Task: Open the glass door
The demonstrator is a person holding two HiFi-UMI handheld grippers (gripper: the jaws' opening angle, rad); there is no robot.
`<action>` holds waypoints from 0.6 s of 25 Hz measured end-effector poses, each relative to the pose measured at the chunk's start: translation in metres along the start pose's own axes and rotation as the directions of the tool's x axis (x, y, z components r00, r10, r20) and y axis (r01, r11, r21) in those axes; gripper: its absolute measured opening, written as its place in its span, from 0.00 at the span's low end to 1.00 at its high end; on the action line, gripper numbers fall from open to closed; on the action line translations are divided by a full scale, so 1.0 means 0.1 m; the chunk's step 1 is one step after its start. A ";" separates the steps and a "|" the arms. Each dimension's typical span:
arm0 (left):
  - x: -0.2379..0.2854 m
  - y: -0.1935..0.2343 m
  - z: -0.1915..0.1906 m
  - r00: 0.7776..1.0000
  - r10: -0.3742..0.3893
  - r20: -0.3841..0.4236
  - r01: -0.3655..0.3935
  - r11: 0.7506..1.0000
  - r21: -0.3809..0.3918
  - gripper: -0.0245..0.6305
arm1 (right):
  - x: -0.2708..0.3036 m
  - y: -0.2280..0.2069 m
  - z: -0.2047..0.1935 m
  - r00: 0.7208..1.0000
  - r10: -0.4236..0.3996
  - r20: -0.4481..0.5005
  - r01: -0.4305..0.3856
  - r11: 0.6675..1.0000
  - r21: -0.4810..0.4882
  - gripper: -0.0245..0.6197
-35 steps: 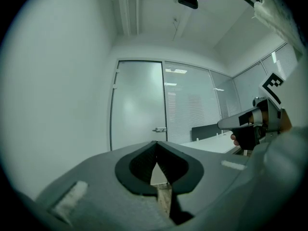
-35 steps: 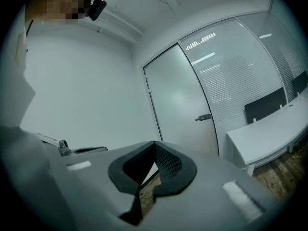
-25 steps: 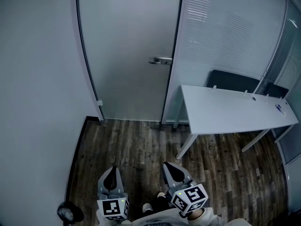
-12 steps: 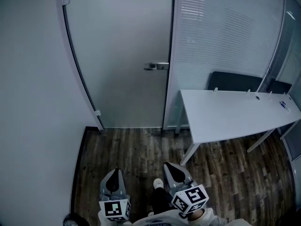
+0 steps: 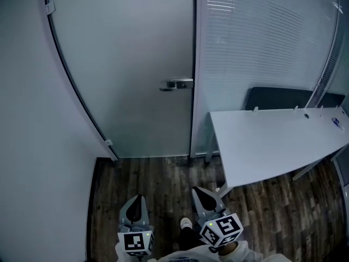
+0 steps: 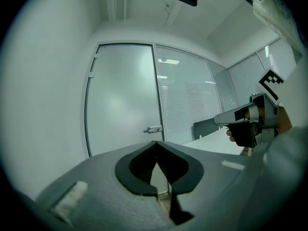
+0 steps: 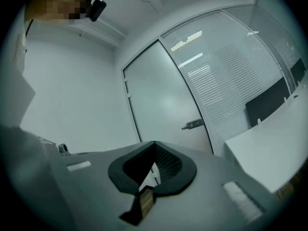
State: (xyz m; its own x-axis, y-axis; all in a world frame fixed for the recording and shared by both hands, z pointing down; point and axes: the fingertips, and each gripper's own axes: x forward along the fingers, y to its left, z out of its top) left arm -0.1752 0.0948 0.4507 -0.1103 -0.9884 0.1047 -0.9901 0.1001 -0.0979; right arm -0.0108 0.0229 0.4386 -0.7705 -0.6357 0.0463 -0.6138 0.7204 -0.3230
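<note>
The glass door (image 5: 131,75) stands closed at the far end of the floor (image 5: 158,182), frosted, set between the plain wall (image 5: 32,146) on the left and a glass partition with blinds (image 5: 262,37) on the right. Its handle (image 5: 177,84) sits on the door's right edge, about halfway up, with the lever pointing left across the pane. Two small hinge clamps (image 5: 50,7) hold the door's left edge, one near the top and one near the floor. Both grippers are low at the near edge of the floor, side by side and aimed at the door, well apart from it. The left gripper (image 5: 137,201) has its jaws pressed together with nothing between them, and the right gripper (image 5: 200,194) is the same, tips meeting and empty. A strip of dark wood floor lies between them and the door. A white desk (image 5: 272,141) fills the right side, its left end close to the partition just right of the door. Its near left corner and slanted leg come close to the right gripper, narrowing the way on that side. A dark chair back (image 5: 283,98) shows behind the desk's far edge. A shoe (image 5: 186,222) sits on the floor between the two grippers.
</note>
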 end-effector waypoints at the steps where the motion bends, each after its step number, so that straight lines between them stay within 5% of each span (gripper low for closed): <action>1: 0.14 0.00 0.04 1.000 -0.001 0.003 0.001 1.000 0.000 0.04 | 0.09 -0.08 0.03 1.000 0.001 -0.002 -0.001 1.000 0.004 0.04; 15: 1.77 -0.10 0.28 0.999 -0.035 -0.004 0.035 0.999 0.027 0.04 | 1.14 -1.15 0.45 1.000 -0.021 -0.012 0.021 1.000 0.017 0.04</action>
State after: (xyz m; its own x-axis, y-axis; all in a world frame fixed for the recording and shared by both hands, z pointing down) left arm -0.1826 -0.0844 0.4429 -0.0760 -0.9907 0.1125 -0.9907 0.0623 -0.1210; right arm -0.0205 -0.1450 0.4384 -0.7593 -0.6476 0.0640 -0.6270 0.7018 -0.3381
